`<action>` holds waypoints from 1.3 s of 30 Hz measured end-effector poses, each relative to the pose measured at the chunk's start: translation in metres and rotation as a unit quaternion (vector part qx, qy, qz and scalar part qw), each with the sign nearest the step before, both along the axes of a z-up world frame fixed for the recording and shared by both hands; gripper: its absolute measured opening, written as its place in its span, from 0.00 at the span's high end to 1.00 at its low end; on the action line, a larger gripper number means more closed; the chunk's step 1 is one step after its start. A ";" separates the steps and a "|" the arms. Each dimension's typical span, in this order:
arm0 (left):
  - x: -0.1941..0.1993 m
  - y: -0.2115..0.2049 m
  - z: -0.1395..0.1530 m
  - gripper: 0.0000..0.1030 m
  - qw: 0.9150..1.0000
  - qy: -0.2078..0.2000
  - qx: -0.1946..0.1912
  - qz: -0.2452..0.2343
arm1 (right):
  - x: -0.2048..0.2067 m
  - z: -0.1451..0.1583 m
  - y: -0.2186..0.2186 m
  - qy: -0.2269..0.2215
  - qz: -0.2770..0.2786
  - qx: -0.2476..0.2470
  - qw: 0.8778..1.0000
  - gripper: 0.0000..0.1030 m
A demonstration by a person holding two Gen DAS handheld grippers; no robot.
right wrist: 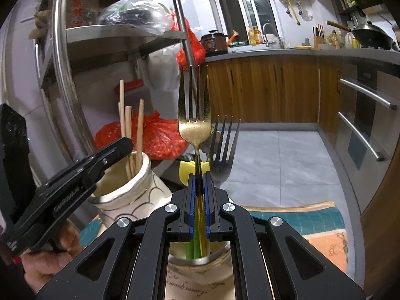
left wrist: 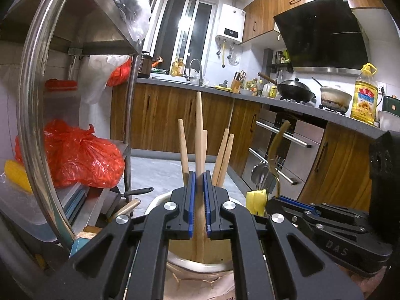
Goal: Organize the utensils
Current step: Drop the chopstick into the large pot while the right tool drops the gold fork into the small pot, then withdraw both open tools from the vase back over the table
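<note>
Gold fork (right wrist: 194,125) stands tines-up in the right gripper (right wrist: 199,200), jaws closed on its handle above a printed jar (right wrist: 200,282). Left gripper (left wrist: 199,207) pinches a chopstick (left wrist: 199,135) over the cream jar (right wrist: 140,190). Risk: a tilted release tips either utensil out, or snags the dark fork (right wrist: 222,150) just beside. The steel hoop (left wrist: 32,115) crowds the left side.

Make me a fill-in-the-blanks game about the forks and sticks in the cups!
1. The right gripper pinches a gold metal ____.
2. The left gripper is closed on a long ____ chopstick.
3. The chopsticks stand in a white ceramic ____.
4. The dark grey fork points its tines ____.

Answers: fork; wooden; jar; up
</note>
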State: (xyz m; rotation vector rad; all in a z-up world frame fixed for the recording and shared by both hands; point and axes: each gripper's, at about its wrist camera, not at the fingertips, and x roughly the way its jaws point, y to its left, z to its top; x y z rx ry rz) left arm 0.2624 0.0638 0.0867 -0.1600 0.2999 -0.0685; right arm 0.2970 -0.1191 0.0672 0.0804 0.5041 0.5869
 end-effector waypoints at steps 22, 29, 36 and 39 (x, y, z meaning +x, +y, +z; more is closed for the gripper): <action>-0.016 0.000 0.009 0.76 1.000 -0.012 -0.009 -0.018 | -0.015 0.013 -0.007 -0.015 0.005 -0.002 1.000 0.91; -0.040 0.002 0.014 0.50 0.999 -0.025 0.001 -0.020 | -0.038 0.031 -0.022 -0.058 -0.007 0.004 0.998 0.68; -0.065 -0.001 0.013 0.29 0.999 -0.029 0.010 -0.019 | -0.052 0.035 -0.039 -0.086 -0.024 0.025 0.996 0.47; -0.079 -0.003 0.010 0.14 0.999 -0.033 0.011 -0.012 | -0.057 0.034 -0.044 -0.093 -0.030 0.034 0.995 0.33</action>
